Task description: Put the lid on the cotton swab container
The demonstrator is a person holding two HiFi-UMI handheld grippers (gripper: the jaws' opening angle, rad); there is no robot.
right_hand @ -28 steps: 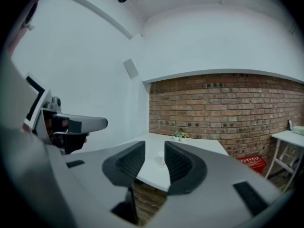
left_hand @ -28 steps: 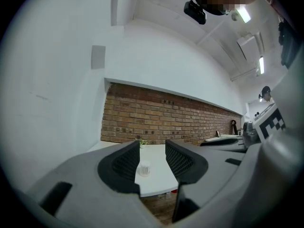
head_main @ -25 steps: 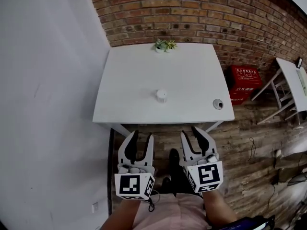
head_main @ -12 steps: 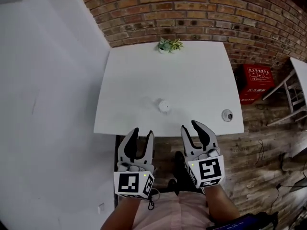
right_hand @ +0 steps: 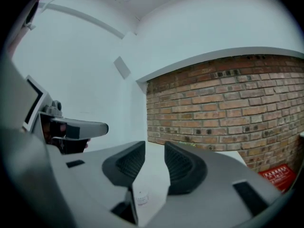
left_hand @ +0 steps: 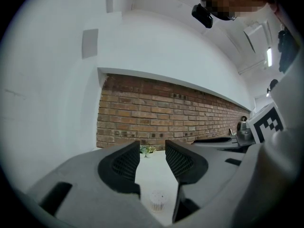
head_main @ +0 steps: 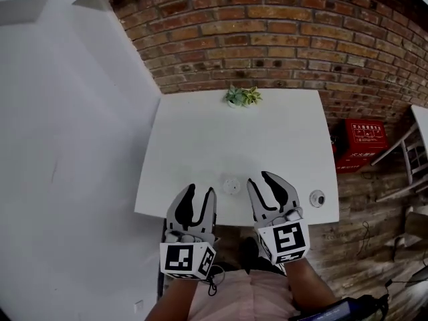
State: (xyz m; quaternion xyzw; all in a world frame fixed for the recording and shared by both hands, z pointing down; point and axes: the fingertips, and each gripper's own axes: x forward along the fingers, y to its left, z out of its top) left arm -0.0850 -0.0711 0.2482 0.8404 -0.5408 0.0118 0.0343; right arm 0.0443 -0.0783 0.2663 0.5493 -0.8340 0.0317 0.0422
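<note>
Reaching over the near edge of the white surface (head_main: 200, 132), both grippers point toward the brick wall (head_main: 267, 39). The left gripper (head_main: 199, 192) has its jaws apart with nothing between the pads; its own view shows only bare surface and the container (left_hand: 158, 201) low in the gap, further off and untouched. The right gripper (head_main: 263, 179) likewise holds its jaws apart and empty, and in its view the container (right_hand: 142, 197) sits low, just left of the gap.

From the head view, the container (head_main: 231, 185) stands upright near the front edge of the surface, between the two grippers and clear of both. It is a small pale cylinder with an open top. The lid (head_main: 317, 198) lies flat near the front right corner, well apart from the container and to the right of the right gripper.

At the far edge, against the wall, stands a small potted plant (head_main: 242, 96), also visible between the left gripper's jaws (left_hand: 147, 150). A red box (head_main: 366, 136) rests on the wooden floor (head_main: 374, 246) right of the surface.
</note>
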